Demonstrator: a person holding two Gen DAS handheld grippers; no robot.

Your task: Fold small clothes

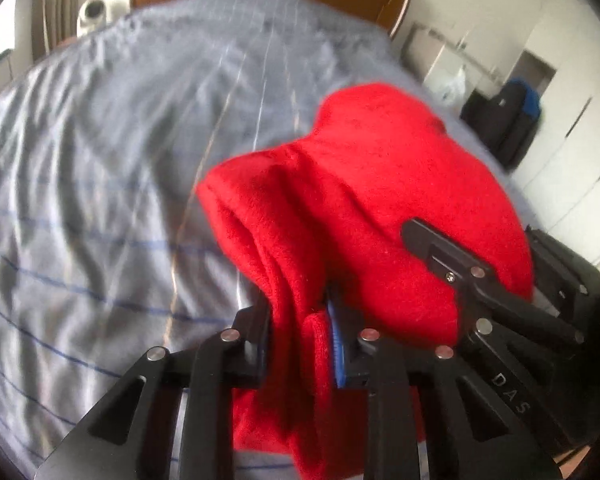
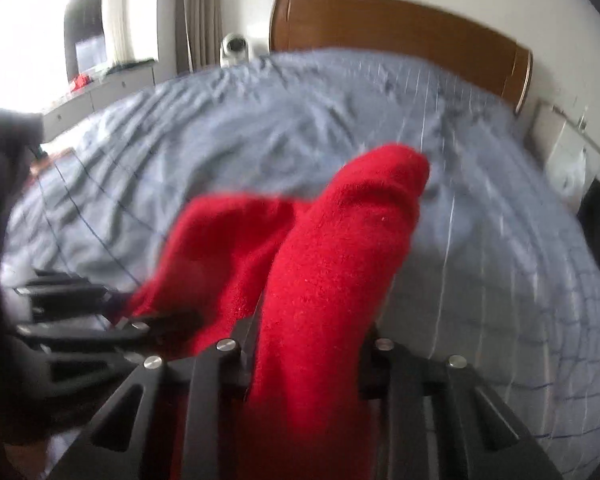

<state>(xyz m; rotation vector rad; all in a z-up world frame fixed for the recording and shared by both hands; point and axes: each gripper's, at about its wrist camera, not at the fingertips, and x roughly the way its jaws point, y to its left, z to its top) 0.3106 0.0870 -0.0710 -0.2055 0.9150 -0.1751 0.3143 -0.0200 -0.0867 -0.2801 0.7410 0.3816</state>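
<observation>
A red fleece garment [image 1: 364, 208] is bunched and held up above the grey bed cover [image 1: 100, 184]. My left gripper [image 1: 300, 340] is shut on a fold of it, and cloth hangs below the jaws. My right gripper [image 1: 452, 280] shows at the right of the left wrist view, clamped on the same garment close by. In the right wrist view the red garment [image 2: 332, 264] rises between the jaws of my right gripper [image 2: 308, 340], which is shut on it. The left gripper [image 2: 156, 324] sits at the left, gripping the cloth's other part. Both views are blurred.
The bed cover [image 2: 260, 132] is grey with thin blue and white stripes and is wrinkled. A brown wooden headboard [image 2: 400, 28] stands at the far end. A white round device [image 2: 234, 46] sits beside it. Dark bags [image 1: 508, 120] and white cabinets stand at the right of the bed.
</observation>
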